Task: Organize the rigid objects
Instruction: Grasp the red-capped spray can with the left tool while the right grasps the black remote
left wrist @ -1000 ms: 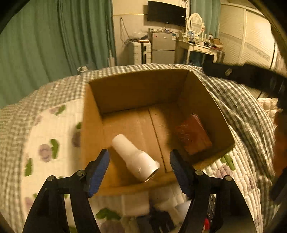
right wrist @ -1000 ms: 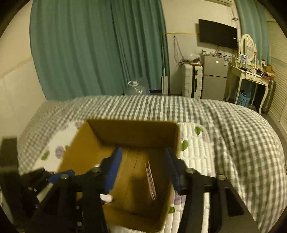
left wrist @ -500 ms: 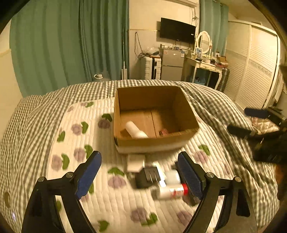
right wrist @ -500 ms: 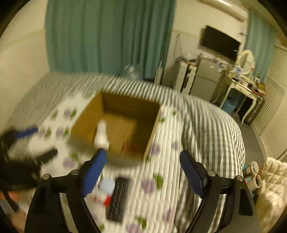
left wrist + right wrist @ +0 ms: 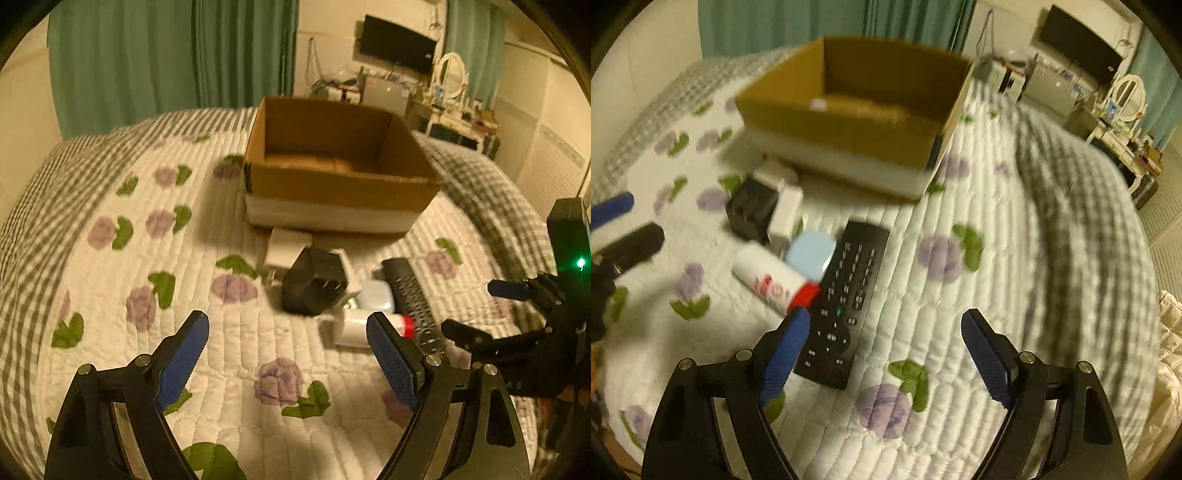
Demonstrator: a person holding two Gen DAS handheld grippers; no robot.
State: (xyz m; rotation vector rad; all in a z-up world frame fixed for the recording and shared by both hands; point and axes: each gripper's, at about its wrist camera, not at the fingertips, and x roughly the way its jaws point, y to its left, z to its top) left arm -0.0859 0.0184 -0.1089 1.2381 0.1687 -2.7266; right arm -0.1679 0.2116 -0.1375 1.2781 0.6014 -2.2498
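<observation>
1. Lying on the quilt [image 5: 110, 280] just in front of the box [image 5: 332, 192], a cluster of loose items is waiting to be sorted: a black charger [image 5: 314, 282] prongs-up, a white adapter [image 5: 286, 247] behind it and nearest the box, a pale blue case [image 5: 812, 254], a white tube [image 5: 768, 278] with a red cap, and a remote [image 5: 846, 295].
2. The right gripper [image 5: 882, 350] is hovering low over the quilt with its jaws spread wide and nothing between them; its left finger is sitting right at the remote's near edge and the tube's red cap, so it appears to be lining up on the remote.
3. The left gripper [image 5: 291, 354] is also hanging spread and empty, just short of the cluster, facing the charger and tube.
4. The items are touching or overlapping: the case is resting against the remote's far corner and the tube is lying alongside the remote, so closing on one is likely to be nudging its neighbours.
5. The box is sitting open-topped, its near wall hiding the floor inside; a small white shape is showing above the rim in the right view, too blurred to identify.
6. Curtains [image 5: 166, 59], a TV [image 5: 399, 44] and a dresser [image 5: 454, 110] are standing well behind, not obstructing anything.
</observation>
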